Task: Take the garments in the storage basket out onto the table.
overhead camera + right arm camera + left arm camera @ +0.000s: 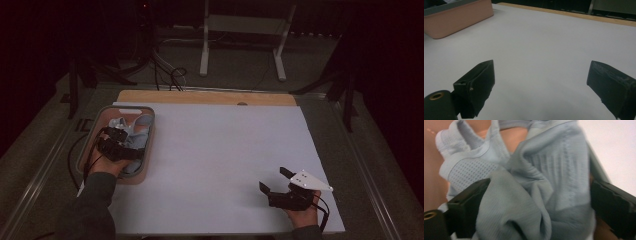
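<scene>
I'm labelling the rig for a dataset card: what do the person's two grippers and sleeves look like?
Both are black handheld tools with two blocky black jaws. The right gripper carries a pale grey three-cornered plate on top, and a thin black cable trails from it. The left gripper has a brass-coloured ring at its base. The sleeve is dark grey-green.

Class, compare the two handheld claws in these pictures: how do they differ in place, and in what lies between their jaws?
The left black claw is down in the pink basket, its wide jaws around crumpled grey socks. The right black claw is over the bare white tabletop, nothing between its jaws. The right shows a grey three-cornered plate on top; the left doesn't. Both stand wide open.
</scene>
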A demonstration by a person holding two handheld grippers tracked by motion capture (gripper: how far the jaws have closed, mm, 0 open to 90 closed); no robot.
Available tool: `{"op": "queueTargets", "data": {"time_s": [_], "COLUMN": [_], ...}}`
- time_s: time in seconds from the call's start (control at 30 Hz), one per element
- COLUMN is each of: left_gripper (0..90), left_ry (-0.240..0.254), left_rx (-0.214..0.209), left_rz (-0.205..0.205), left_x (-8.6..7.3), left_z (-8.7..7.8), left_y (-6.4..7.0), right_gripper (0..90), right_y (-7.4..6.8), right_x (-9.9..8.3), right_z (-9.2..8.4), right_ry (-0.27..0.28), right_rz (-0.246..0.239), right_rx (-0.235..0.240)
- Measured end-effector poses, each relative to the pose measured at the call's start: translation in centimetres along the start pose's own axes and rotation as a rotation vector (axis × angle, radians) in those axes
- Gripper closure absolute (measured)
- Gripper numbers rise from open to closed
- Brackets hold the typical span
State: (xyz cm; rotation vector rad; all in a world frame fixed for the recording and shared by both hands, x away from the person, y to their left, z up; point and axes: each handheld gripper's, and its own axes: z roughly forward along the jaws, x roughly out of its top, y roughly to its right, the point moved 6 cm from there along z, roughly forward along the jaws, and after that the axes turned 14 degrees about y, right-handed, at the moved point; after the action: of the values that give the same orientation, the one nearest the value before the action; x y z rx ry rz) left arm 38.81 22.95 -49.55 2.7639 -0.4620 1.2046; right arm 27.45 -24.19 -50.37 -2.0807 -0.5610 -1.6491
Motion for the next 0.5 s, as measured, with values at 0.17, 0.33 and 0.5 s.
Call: {"op": "queueTargets", "data": {"time_s": [0.17, 0.33, 0.5], "left_gripper": [1.4, 1.9, 2.2], "left_ry": [-0.034, -0.085, -0.154], "left_rx": [0.014, 0.041, 0.074], "left_rz": [0.006, 0.033, 0.012], "left_x": [0.3, 0.2, -0.2], "left_z": [0.7, 1.3, 2.2], "left_y": [-0.4, -1.0, -1.8], "right_gripper": [7.9, 7.9, 7.9], "right_y": [0.0, 0.0, 0.0], "right_x": [0.0, 0.0, 0.0], "right_z": [0.0, 0.0, 0.0], "right_ry": [-0.001, -0.002, -0.002], "right_rz": [-0.002, -0.002, -0.002], "right_rx": [0.001, 0.002, 0.003]}}
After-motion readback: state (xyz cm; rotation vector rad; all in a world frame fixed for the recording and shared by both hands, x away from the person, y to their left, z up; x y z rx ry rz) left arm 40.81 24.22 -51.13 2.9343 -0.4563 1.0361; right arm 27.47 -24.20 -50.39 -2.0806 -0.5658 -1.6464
